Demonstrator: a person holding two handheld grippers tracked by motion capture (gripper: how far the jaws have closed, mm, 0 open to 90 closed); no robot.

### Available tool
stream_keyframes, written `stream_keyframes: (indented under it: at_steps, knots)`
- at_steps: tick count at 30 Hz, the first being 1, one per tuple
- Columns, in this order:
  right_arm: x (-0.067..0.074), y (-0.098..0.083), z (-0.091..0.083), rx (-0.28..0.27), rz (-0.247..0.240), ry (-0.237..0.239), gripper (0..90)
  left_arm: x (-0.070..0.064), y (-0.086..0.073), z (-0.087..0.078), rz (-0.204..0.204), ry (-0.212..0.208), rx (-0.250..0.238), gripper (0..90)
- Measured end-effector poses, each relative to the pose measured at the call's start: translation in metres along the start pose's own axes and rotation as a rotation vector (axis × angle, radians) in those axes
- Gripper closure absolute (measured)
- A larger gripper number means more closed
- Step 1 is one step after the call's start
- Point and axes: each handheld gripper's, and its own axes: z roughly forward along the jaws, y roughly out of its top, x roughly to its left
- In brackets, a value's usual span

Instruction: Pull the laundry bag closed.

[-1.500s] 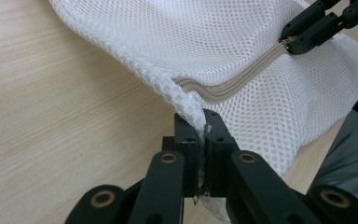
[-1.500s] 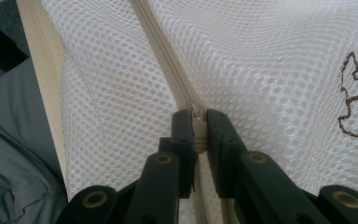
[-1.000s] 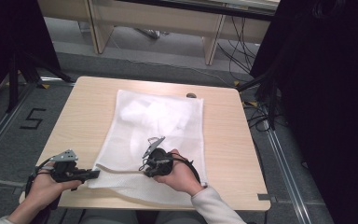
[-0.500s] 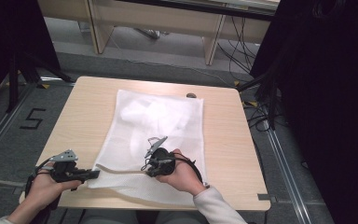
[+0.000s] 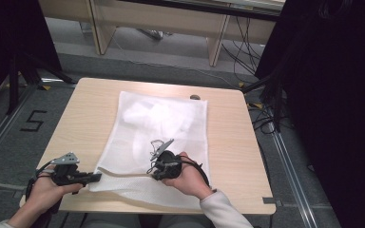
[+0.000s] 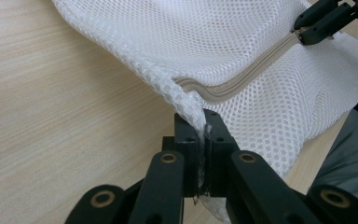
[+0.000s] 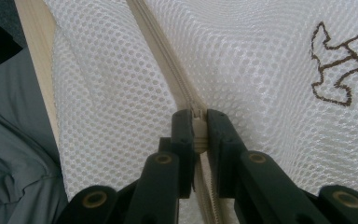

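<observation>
A white mesh laundry bag (image 5: 159,142) is spread flat across the middle of the light wooden surface (image 5: 237,142), its near edge reaching the surface's near rim. The fabric is seen as a fine honeycomb net, and a beige zipper (image 6: 235,84) is run along the near end of the bag. A small brown embroidered outline (image 7: 340,70) is stitched on the mesh to the right of the zipper in the right gripper view. A paler bundle is made out through the net in the far half of the bag, but what it is cannot be told.

The left gripper (image 6: 203,123) is held at the bag's near left corner, and its jaws are pressed together on a pinch of the mesh corner, which is lifted slightly off the surface. The right gripper (image 7: 198,126) is held over the near middle of the bag, and its jaws are clamped on the zipper slider (image 7: 198,122), with the zipper tape leading away beyond it.

The bag's near right part is covered by the right hand (image 5: 187,178) in the high view. The left hand (image 5: 43,190) is cut off at the bottom edge. A small dark object (image 5: 195,97) is seen at the surface's far edge, too small to identify.
</observation>
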Motion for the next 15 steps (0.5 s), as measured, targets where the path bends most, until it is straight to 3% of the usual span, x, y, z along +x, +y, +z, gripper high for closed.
stream_keyframes:
  at_steps: [15]
  knots:
    - [-0.0022,-0.0037,-0.0046,0.003,0.002,-0.006,82.3,0.0,-0.0003,0.0001,-0.008,0.0,-0.004,85.6]
